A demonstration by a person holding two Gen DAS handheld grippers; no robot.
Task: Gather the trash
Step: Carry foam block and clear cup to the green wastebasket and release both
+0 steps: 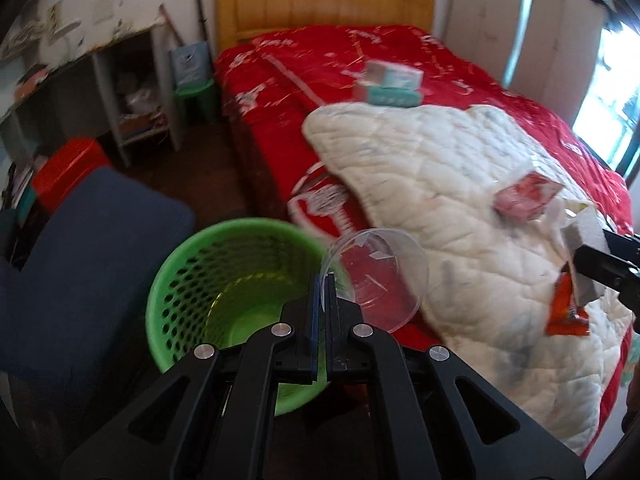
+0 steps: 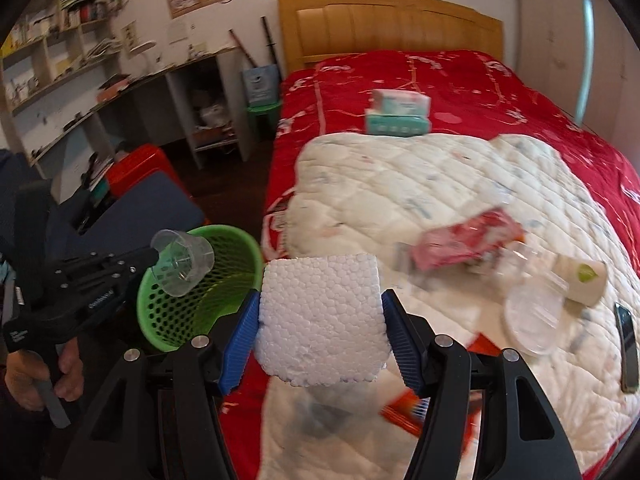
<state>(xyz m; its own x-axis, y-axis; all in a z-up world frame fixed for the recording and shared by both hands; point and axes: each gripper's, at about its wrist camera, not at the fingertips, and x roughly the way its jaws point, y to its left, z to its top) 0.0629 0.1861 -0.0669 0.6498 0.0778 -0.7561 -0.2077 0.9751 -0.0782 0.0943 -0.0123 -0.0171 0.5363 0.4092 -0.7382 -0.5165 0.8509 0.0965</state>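
Green plastic marks the far left of the scene: a perforated waste basket (image 1: 224, 280) stands on the dark floor just beside the bed, with a navy cushion (image 1: 92, 264) and a red bin (image 1: 68, 168) further left. Above the basket's rim, the left gripper (image 1: 320, 280) is clenched tight on the rim of a clear plastic cup (image 1: 376, 276), its jaws pressed nearly together with only the thin cup wall between them; in the right wrist view the cup (image 2: 182, 266) hangs tilted over the basket's (image 2: 200, 300) opening, and a hand (image 2: 44, 376) grips the tool's handle below. Moving right, the right gripper (image 2: 320, 320) grasps a white block of foam (image 2: 320, 316), the blue pads pressing on both of its sides, held over the bed's edge. Beneath and beyond it a white quilt (image 2: 420, 184) lies over a red bedspread (image 2: 460, 80). Two teal tissue boxes (image 2: 400, 114) sit stacked near the quilt's far edge. Further right on the quilt lie a pink wrapper (image 2: 468, 244), a clear round lid (image 2: 532, 320), a white tube-like container (image 2: 580, 280) and an orange wrapper (image 2: 404, 412), partly hidden by the gripper. A dark phone (image 2: 628, 352) lies at the far right.
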